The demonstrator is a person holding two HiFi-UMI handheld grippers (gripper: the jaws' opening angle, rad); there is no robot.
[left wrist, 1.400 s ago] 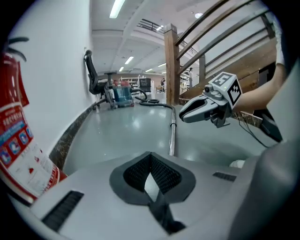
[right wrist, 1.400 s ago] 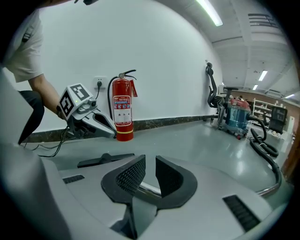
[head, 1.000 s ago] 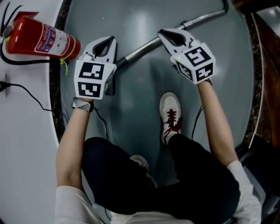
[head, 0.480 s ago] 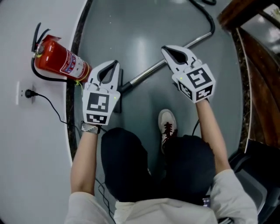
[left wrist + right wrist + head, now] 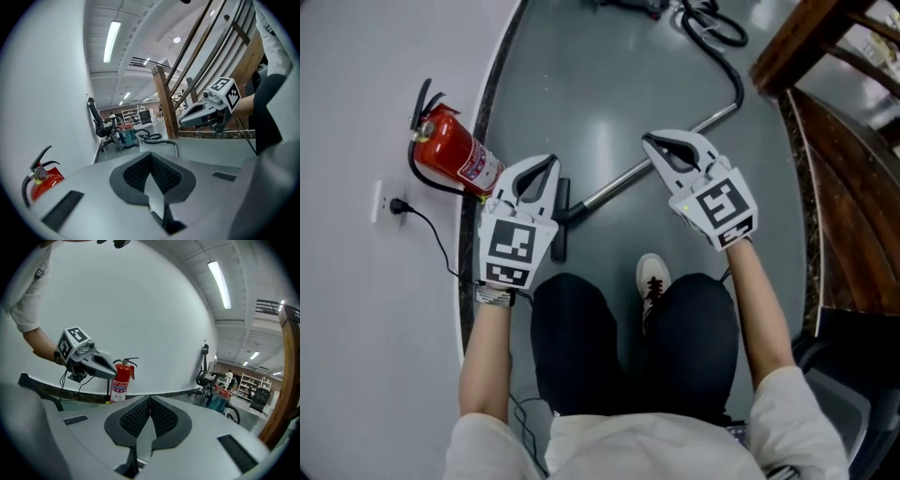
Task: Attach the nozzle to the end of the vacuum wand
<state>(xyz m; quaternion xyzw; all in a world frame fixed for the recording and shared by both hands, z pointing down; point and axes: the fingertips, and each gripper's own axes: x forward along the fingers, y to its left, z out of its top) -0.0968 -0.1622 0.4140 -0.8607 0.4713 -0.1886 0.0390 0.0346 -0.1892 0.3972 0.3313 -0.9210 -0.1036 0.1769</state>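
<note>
On the grey floor lies the metal vacuum wand (image 5: 661,161), with a black hose (image 5: 727,52) leading off its bent far end. Its near end runs into the flat black nozzle (image 5: 560,225), which is partly hidden behind my left gripper (image 5: 548,160). That gripper is shut and holds nothing, high above the nozzle. My right gripper (image 5: 646,141) is also shut and empty, held above the wand's middle. In the left gripper view the pads (image 5: 161,176) meet and the right gripper (image 5: 206,110) shows ahead. In the right gripper view the pads (image 5: 140,418) meet, with the left gripper (image 5: 86,359) off to the left.
A red fire extinguisher (image 5: 452,155) stands by the curved white wall, near a wall socket (image 5: 382,202) with a black cord. A wooden stair railing (image 5: 802,42) runs along the right. The vacuum body (image 5: 125,136) and an office chair (image 5: 96,125) stand farther off. The person's shoe (image 5: 652,275) rests below the wand.
Both grippers have risen well away from the floor as the person straightens up. The wand and nozzle stay on the floor and look smaller.
</note>
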